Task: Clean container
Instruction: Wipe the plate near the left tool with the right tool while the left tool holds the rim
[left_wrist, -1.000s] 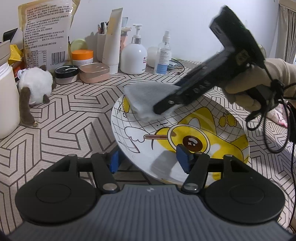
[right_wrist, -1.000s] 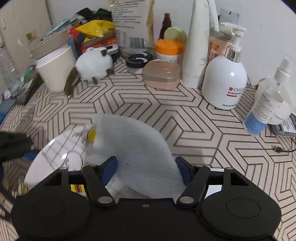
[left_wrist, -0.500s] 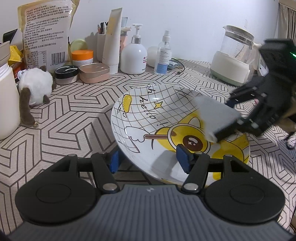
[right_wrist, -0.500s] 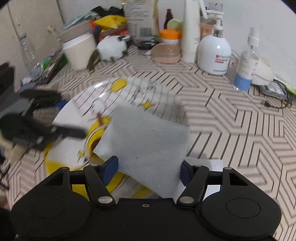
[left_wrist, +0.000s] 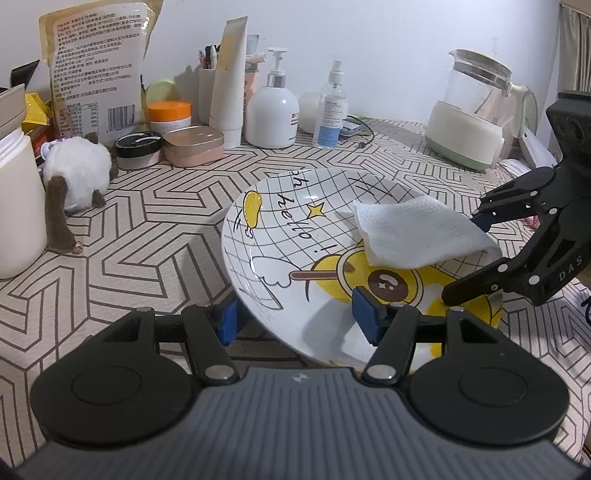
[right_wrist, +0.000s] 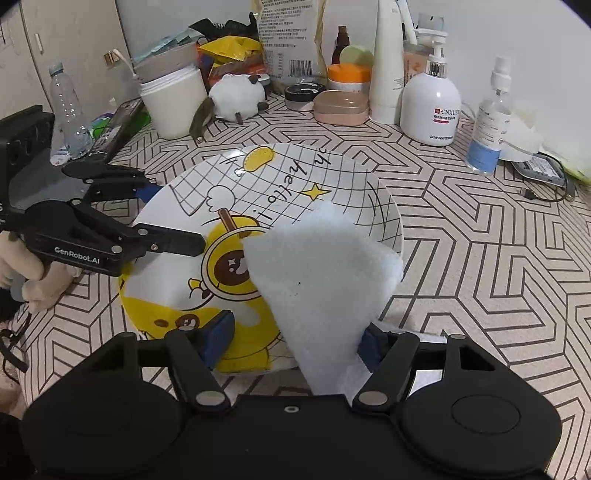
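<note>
Plate (left_wrist: 295, 236) (the container here, yellow cartoon print, "hello" lettering) fills centre frame in both wrist views, tilted, near edge raised off the patterned tablecloth (left_wrist: 147, 236). Left gripper (left_wrist: 297, 319) is clamped on the plate's near rim: one blue pad under the rim, the other on the inner face. Right gripper (right_wrist: 293, 341) enters from the right of the left-wrist view; a folded white tissue (right_wrist: 321, 273) sits between its widely spaced fingers, draped over the plate's right-hand inner face. Whether the pads actually pinch the tissue cannot be told; it looks carried, since it spans the gap and rises up over the plate.

Step in hand, as a judgement: wiping the plate's inner surface with the tissue while the left side holds it steady.

To do it well:
- Keep the left clamp fixed so the tilt doesn't change mid-stroke.
- Press the flat of the tissue on the glaze, not the bare fingertips.
- Sweep in overlapping arcs from rim toward centre; upper-left part with the lettering looks uncovered.
- Light pressure: a hard push on the far side could lever the plate out of the clamp.
- Bottles (left_wrist: 271, 110) and kettle (left_wrist: 469, 118) along the top edge are well apart, no clash risk.
</note>
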